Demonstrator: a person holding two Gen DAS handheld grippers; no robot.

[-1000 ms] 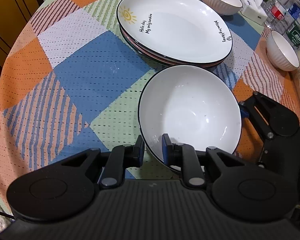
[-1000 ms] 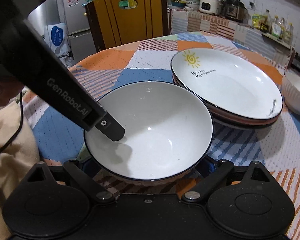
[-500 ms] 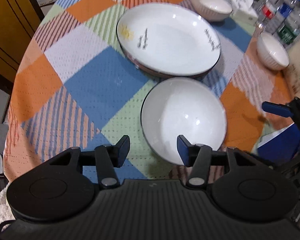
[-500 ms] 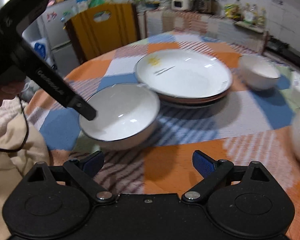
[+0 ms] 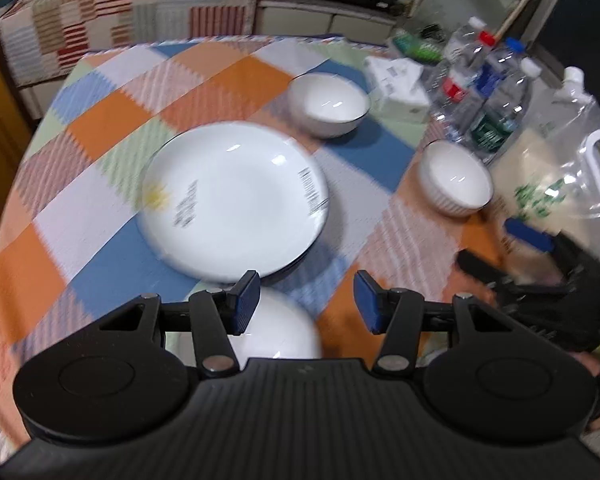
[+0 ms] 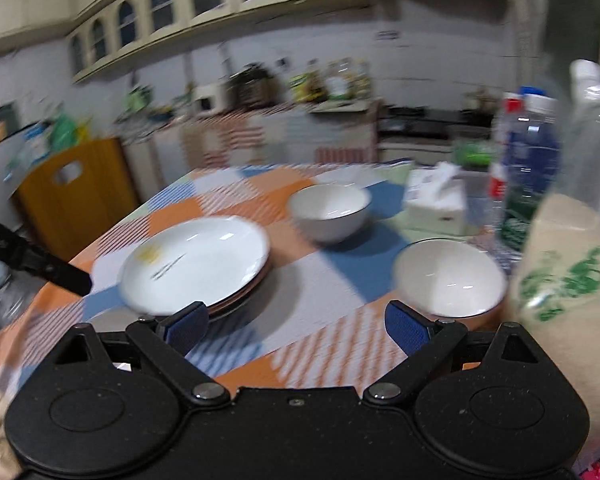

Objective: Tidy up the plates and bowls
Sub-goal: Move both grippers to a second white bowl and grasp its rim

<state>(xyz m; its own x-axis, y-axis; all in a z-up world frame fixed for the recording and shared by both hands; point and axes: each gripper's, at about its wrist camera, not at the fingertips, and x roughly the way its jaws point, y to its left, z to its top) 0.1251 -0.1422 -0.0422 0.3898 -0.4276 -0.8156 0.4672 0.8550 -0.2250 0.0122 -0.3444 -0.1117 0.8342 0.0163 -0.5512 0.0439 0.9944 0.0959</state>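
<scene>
The stack of plates (image 5: 232, 204) sits mid-table (image 5: 100, 120), a large bowl (image 5: 276, 328) just beside it at the near edge, under the left gripper (image 5: 306, 304). Both it and the right gripper (image 6: 296, 326) gape wide, holding nothing.

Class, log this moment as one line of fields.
left gripper: open, empty | right gripper: open, empty | large bowl: on table | plate stack: beyond it

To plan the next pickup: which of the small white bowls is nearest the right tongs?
The small white bowl beside the clear rice jug, just ahead of the right tongs; the other stands farther, near the tissue box.
</scene>
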